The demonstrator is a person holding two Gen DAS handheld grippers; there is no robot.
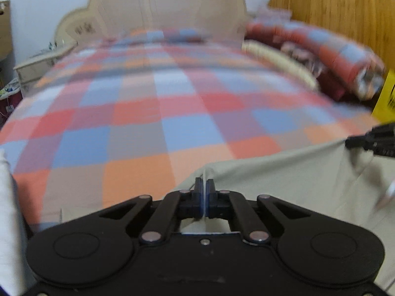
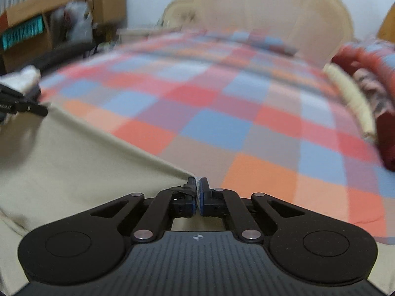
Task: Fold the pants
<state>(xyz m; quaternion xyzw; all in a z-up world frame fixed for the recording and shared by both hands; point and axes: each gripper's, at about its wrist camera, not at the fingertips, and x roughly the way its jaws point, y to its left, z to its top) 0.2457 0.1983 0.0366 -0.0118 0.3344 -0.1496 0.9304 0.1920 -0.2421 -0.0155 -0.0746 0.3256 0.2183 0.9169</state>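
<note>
The beige pants (image 1: 284,182) lie on a checked bedspread and are lifted along their far edge. My left gripper (image 1: 204,185) is shut on the left corner of that edge. My right gripper (image 2: 197,185) is shut on the right corner of the pants (image 2: 74,162). The edge runs taut between the two grippers. The right gripper also shows at the right edge of the left wrist view (image 1: 370,140), and the left gripper at the left edge of the right wrist view (image 2: 22,106). Both views are blurred by motion.
The checked bedspread (image 1: 160,113) covers the bed up to a cream headboard (image 1: 167,7). A rolled quilt and pillows (image 1: 321,54) lie along the right side. A nightstand (image 1: 42,64) and cardboard boxes (image 2: 37,29) stand at the left.
</note>
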